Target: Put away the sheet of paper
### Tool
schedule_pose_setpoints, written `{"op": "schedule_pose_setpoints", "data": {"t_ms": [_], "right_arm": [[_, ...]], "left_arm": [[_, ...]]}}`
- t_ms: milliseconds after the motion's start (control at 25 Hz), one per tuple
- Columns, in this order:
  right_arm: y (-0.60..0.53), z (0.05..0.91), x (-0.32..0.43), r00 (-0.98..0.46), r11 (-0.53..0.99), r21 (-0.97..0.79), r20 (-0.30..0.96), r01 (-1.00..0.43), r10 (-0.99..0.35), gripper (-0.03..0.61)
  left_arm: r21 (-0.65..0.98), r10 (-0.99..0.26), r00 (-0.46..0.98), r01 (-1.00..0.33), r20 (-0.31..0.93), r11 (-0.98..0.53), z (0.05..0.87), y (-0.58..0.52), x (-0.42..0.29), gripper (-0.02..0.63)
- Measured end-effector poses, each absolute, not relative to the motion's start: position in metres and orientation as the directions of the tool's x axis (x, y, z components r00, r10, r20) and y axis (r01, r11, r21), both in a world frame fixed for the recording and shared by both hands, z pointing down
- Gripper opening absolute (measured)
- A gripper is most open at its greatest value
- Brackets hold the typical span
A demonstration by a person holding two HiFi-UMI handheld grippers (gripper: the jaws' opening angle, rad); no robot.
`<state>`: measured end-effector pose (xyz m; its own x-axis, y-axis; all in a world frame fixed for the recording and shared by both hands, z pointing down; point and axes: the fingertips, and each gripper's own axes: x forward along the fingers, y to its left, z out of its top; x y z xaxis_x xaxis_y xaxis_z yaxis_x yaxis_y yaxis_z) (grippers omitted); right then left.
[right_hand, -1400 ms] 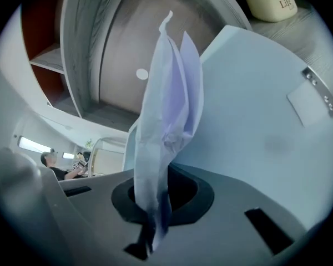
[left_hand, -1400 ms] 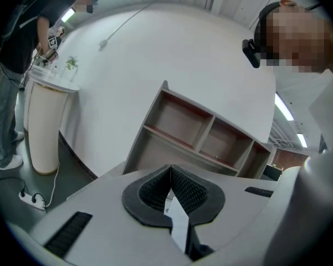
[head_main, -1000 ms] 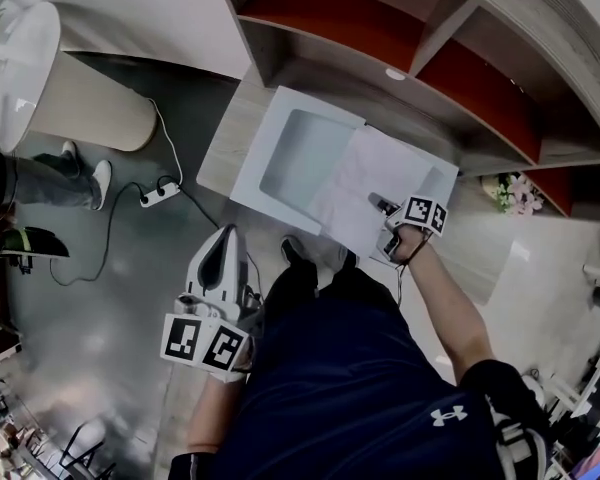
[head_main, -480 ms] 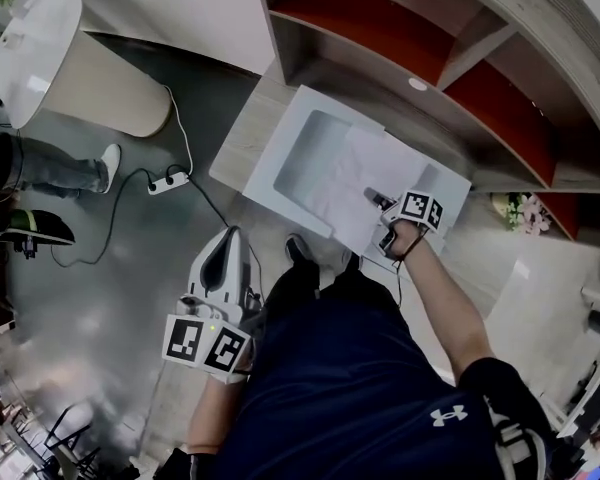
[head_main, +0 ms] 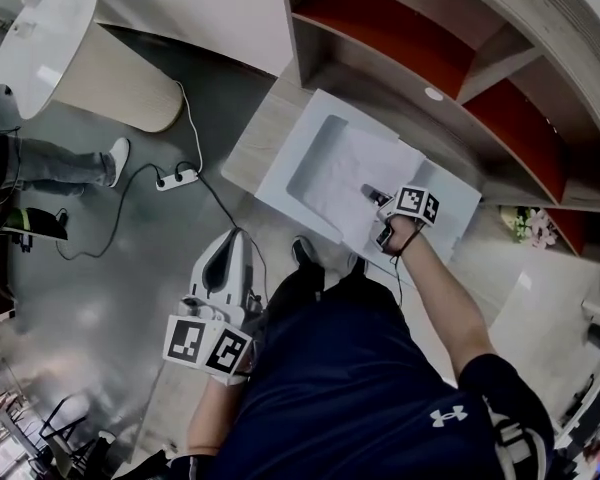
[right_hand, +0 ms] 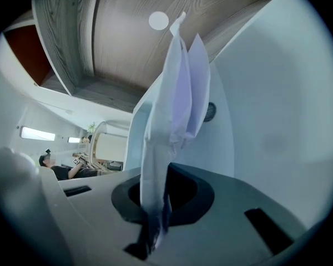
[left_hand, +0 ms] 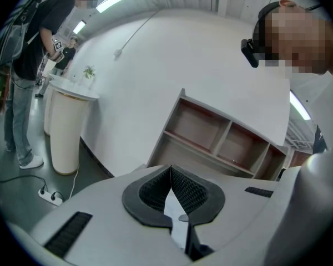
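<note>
The sheet of paper (head_main: pixel 350 168) hides part of the white tray (head_main: pixel 275 180). The left edge cuts off a bystander (head_main: pixel 50 163).

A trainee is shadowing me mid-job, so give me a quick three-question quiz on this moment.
1. True or false: the right gripper is shut on the sheet of paper.
2. The paper is over which: A) white tray, B) round pedestal, C) floor?
3. Fill in: the left gripper is ___ and holds nothing.
Key: 1 true; 2 A; 3 shut.
</note>
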<state>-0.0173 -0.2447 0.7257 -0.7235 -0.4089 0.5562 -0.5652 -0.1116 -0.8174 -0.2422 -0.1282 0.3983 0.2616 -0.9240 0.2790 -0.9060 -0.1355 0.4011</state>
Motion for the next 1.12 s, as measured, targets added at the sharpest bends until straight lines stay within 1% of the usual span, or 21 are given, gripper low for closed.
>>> {"op": "schedule_pose_setpoints", "data": {"t_ms": [320,720,1120], "right_arm": [[-0.260,0.729,-0.046,-0.740,-0.076,-0.816,0.556,-0.573,-0.378,0.017],[-0.276,0.733,-0.077,-0.778,-0.033,-0.844,0.508,-0.535,-0.370,0.017],[-0.284,0.730,-0.103,-0.793,0.000,-0.845,0.501,-0.534,-0.348,0.017]], "left_arm": [[0.395,-0.925,0.242,-0.912,0.293,-0.114,0.399,-0.131,-0.262,0.015],[0.395,-0.923,0.222,-0.915,0.315,-0.085,0.405,-0.129,-0.281,0.015],[0.391,-0.925,0.204,-0.918,0.322,-0.066,0.407,-0.125,-0.295,0.015]]}}
